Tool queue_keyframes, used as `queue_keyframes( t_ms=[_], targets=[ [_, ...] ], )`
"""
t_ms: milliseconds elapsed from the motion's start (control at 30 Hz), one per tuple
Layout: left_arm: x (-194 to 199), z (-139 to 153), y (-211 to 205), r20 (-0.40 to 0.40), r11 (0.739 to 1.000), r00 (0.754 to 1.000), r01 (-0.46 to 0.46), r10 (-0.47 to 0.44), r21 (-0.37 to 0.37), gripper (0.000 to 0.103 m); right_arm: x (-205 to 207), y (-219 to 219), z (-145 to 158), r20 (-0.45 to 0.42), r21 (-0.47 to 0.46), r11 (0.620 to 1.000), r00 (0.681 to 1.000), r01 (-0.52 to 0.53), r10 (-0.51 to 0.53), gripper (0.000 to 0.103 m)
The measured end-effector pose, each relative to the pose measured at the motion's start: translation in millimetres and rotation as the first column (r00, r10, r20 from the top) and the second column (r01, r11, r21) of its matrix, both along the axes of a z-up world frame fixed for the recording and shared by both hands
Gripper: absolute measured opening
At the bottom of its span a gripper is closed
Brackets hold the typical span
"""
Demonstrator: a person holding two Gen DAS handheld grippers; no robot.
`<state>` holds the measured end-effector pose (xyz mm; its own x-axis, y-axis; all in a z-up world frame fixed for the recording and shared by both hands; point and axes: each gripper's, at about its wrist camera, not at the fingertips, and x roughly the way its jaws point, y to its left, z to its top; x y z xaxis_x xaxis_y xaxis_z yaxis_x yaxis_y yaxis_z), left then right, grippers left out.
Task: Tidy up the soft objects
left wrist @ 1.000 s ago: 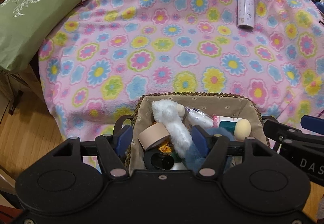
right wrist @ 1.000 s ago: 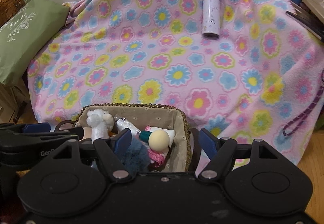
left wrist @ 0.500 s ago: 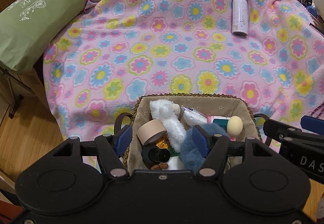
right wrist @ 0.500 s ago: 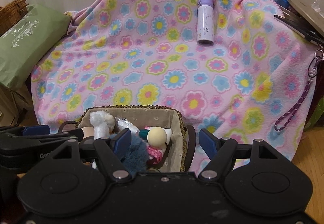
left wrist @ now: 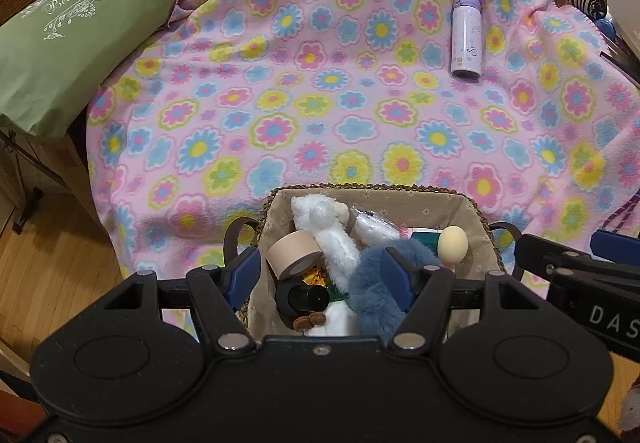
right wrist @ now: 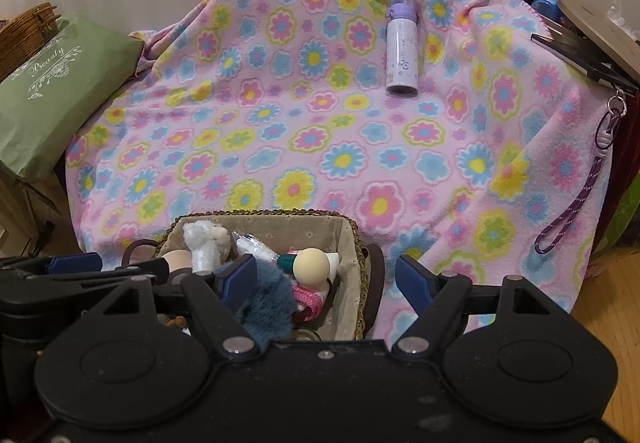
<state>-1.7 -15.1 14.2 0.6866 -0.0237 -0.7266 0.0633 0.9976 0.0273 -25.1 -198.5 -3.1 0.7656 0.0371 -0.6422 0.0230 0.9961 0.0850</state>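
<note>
A lined wicker basket point(left wrist: 372, 187) point(right wrist: 260, 211) hangs in front of the draped flowered blanket point(left wrist: 320, 103). It holds a white plush toy point(left wrist: 332, 239), a blue fluffy toy point(left wrist: 372, 287), a tape roll point(left wrist: 294, 255) and a cream egg point(left wrist: 452, 243). My left gripper point(left wrist: 318, 275) straddles the basket's left wall, one pad against the outside and the other finger sunk in the blue fluff. My right gripper point(right wrist: 326, 275) straddles the right wall. Its jaws are opening, and its outer finger stands clear of the wall.
A lilac bottle point(left wrist: 466, 39) lies on the blanket at the back right. A green pillow point(left wrist: 68, 55) rests on a wicker piece at the left. Flat dark items point(right wrist: 592, 43) and a purple lanyard point(right wrist: 576, 203) sit at the right edge. Wooden floor point(left wrist: 52, 243) shows below.
Both views have drawn back from the blanket, so the bottle and pillow look farther off. The basket kept its place between the fingers. More of the blue fluffy toy shows.
</note>
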Motion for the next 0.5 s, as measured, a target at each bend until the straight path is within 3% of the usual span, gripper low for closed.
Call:
queue_keyframes(
  t_ms=[500],
  targets=[
    [-4.5,-3.0,3.7,-0.008,1.0,1.0,-0.017,0.017,-0.013,0.063,-1.2,-1.2,-2.2,-0.021,-0.001,1.0,1.0,-0.012,0.012,0.076]
  ],
)
